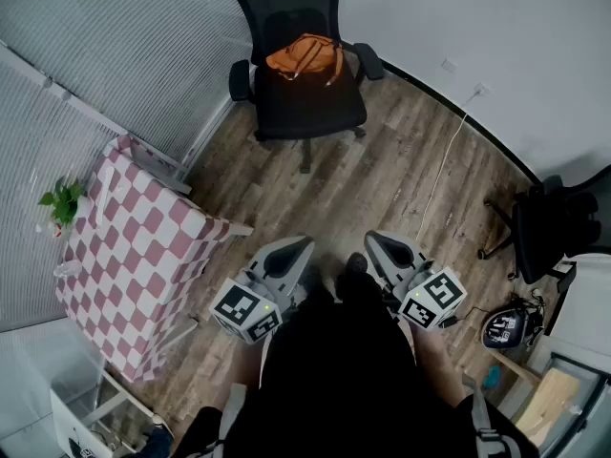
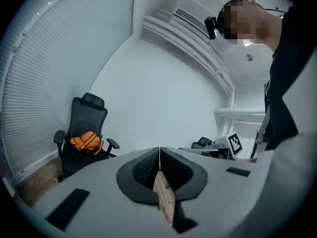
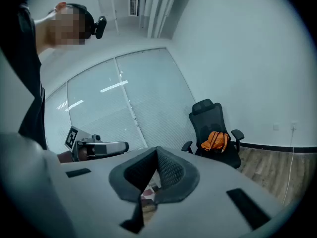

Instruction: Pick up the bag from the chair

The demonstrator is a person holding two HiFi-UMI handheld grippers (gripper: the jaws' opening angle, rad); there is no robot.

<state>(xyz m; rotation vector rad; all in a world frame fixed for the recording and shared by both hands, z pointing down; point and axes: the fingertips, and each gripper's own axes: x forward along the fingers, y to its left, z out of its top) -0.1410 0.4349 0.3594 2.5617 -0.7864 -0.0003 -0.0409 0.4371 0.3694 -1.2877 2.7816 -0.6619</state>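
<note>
Bag (image 1: 305,57), orange, slumps on the seat of the black chair (image 1: 310,113), well apart from me; my left claw (image 1: 289,253) and right claw (image 1: 385,250) hang pinched together, empty, held low because nothing is within reach yet

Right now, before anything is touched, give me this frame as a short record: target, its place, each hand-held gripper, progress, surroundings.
target: orange bag
place: on the seat of the black office chair, against the backrest
left hand-held gripper: jaws together, empty, far from the bag
right hand-held gripper: jaws together, empty, far from the bag
progress: bag not yet picked up
surroundings: checkered table and potted plant on the person's left
</note>
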